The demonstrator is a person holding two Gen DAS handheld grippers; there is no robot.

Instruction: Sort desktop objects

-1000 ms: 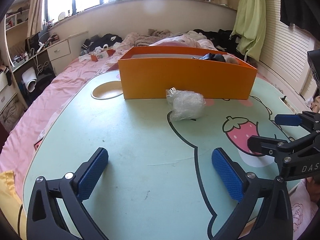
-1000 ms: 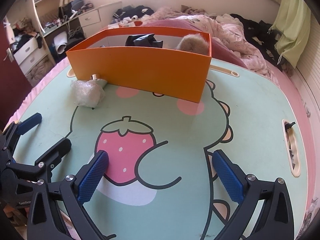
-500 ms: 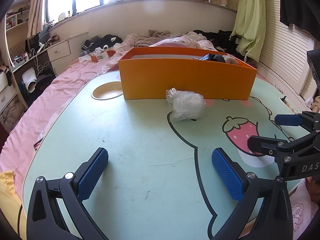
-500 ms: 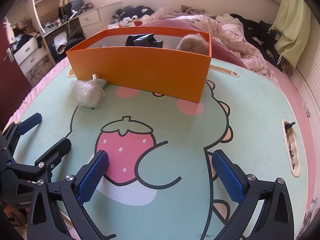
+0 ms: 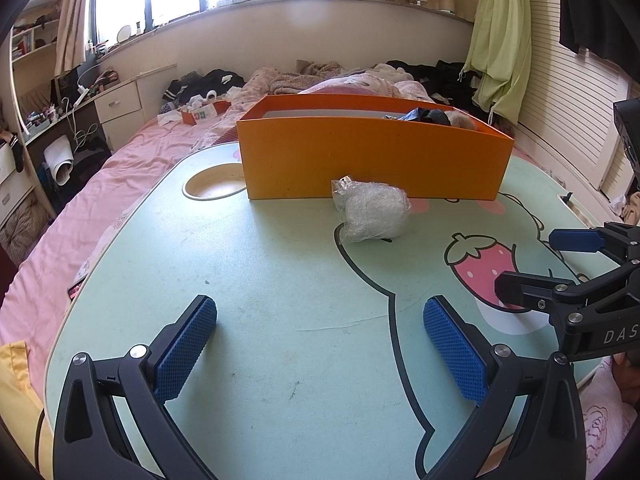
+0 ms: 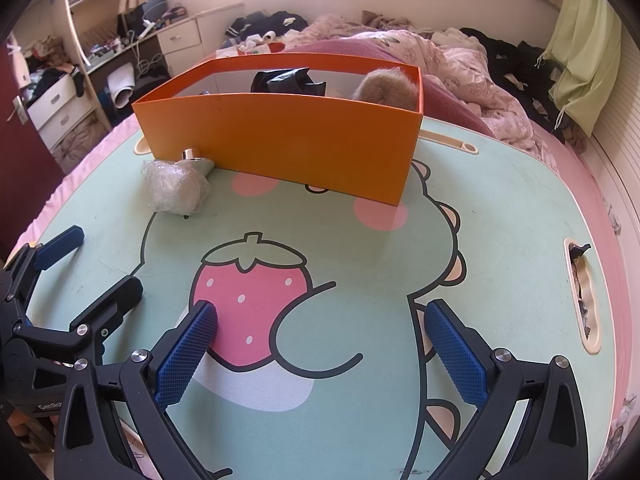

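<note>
An orange box point(image 5: 372, 156) point(image 6: 280, 140) stands at the far side of the mint-green lap table point(image 5: 260, 280) point(image 6: 500, 240). A black crumpled item point(image 6: 286, 80) and a brown furry item point(image 6: 386, 88) lie inside it. A clear plastic bag point(image 5: 370, 210) point(image 6: 176, 192) lies on the table against the box's front wall, with a small metal cylinder point(image 6: 192, 155) behind it. My left gripper point(image 5: 320, 344) is open over the near table, nothing between its fingers. My right gripper point(image 6: 320, 344) is open too, over the strawberry print point(image 6: 250, 300), and empty.
A round cup recess point(image 5: 214, 187) sits left of the box, and a slot point(image 6: 582, 296) with scraps runs along the table's right edge. The table rests on a pink bed point(image 5: 100, 208) with clothes piled behind. Drawers and shelves point(image 6: 60, 96) stand at the left.
</note>
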